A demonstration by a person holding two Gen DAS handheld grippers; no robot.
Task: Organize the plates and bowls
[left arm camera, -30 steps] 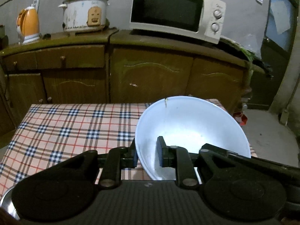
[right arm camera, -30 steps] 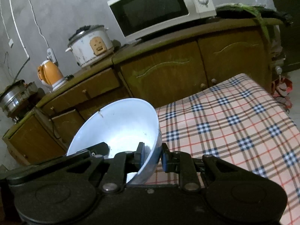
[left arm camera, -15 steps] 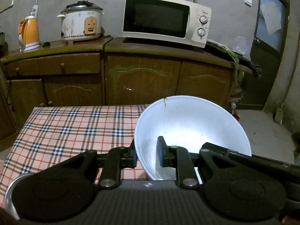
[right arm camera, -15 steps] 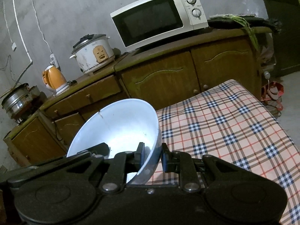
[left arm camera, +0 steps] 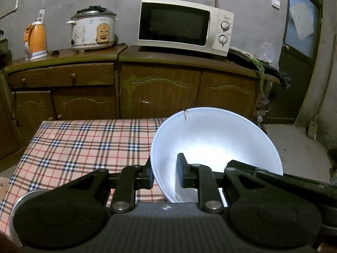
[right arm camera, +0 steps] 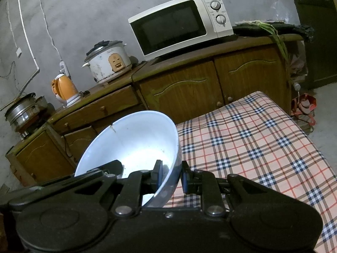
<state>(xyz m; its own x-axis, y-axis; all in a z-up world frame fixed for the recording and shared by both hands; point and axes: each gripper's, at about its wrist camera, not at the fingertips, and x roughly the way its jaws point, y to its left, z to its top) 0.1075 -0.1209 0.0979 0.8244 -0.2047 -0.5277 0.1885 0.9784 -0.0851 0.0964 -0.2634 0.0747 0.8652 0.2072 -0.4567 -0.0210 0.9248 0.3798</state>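
Note:
A large white bowl (left arm camera: 212, 145) with a chipped, cracked far rim is held in the air above the checked tablecloth (left arm camera: 84, 143). My left gripper (left arm camera: 165, 174) is shut on the bowl's left rim, one finger outside and one inside. My right gripper (right arm camera: 171, 176) is shut on the bowl's right rim (right arm camera: 134, 143) the same way. The other gripper's black body shows at the edge of each wrist view. A metal rim of a dish (left arm camera: 15, 208) peeks out at the lower left in the left wrist view, mostly hidden.
Behind the table stands a brown wooden cabinet (left arm camera: 160, 88) with a white microwave (left arm camera: 183, 26), a rice cooker (left arm camera: 92, 30) and an orange kettle (left arm camera: 35, 40). A steel pot (right arm camera: 23, 111) sits far left. A dark door (left arm camera: 301, 52) is at the right.
Both grippers have risen and pulled back with the bowl; the table looks lower and farther, and more of the cabinet and wall shows. The grip on the bowl is unchanged.

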